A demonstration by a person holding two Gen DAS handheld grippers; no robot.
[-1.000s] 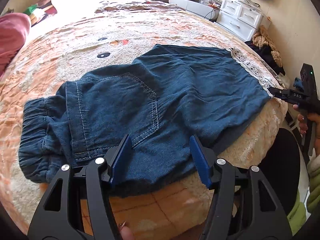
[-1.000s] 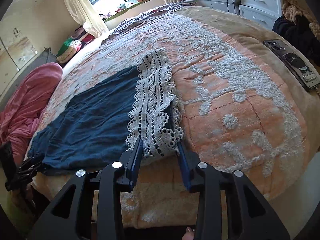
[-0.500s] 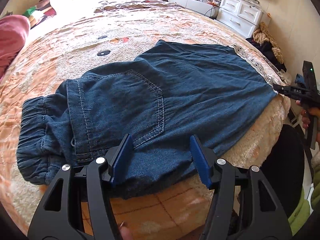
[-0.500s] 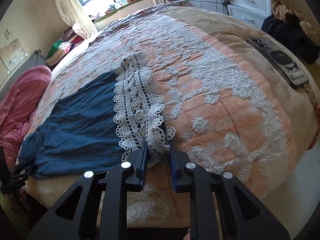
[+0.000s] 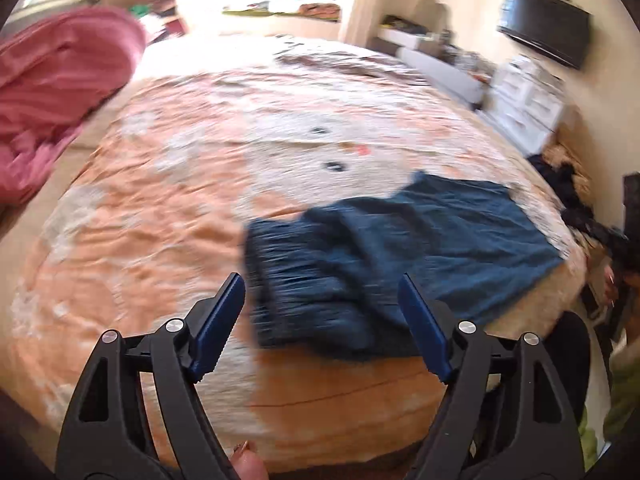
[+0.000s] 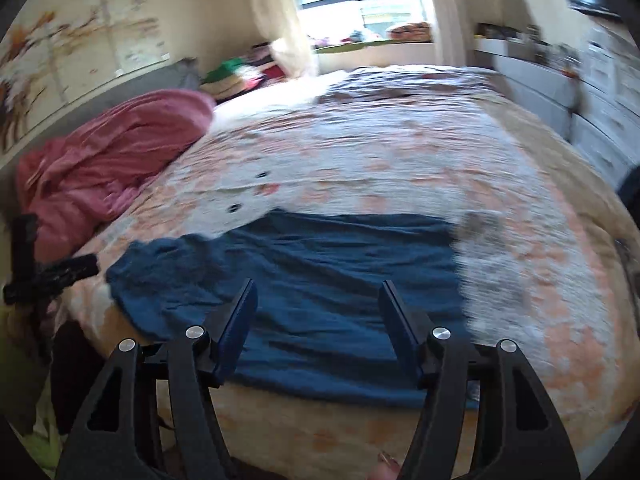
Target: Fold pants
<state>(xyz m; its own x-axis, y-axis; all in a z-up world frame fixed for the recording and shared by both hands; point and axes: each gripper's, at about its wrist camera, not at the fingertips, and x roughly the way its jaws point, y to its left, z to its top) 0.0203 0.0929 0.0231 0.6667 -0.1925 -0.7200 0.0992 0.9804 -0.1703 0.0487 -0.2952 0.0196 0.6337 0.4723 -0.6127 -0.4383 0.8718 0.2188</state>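
A: Your left gripper [image 5: 322,320] — fingers spread wide, nothing between them, touching nothing. It hangs over the waistband end of the pants [image 5: 400,256].

B: And your right gripper [image 6: 316,324]?

A: Same: fingers wide apart, empty, above the blue cloth near the bed's [image 6: 400,152] front edge.

B: Where do the pants [image 6: 320,288] lie?

A: Flat on the bedspread along the front edge, long axis parallel to it. Gathered waistband toward your left side, lace hem [image 6: 492,280] toward your right. Both views are blurred.
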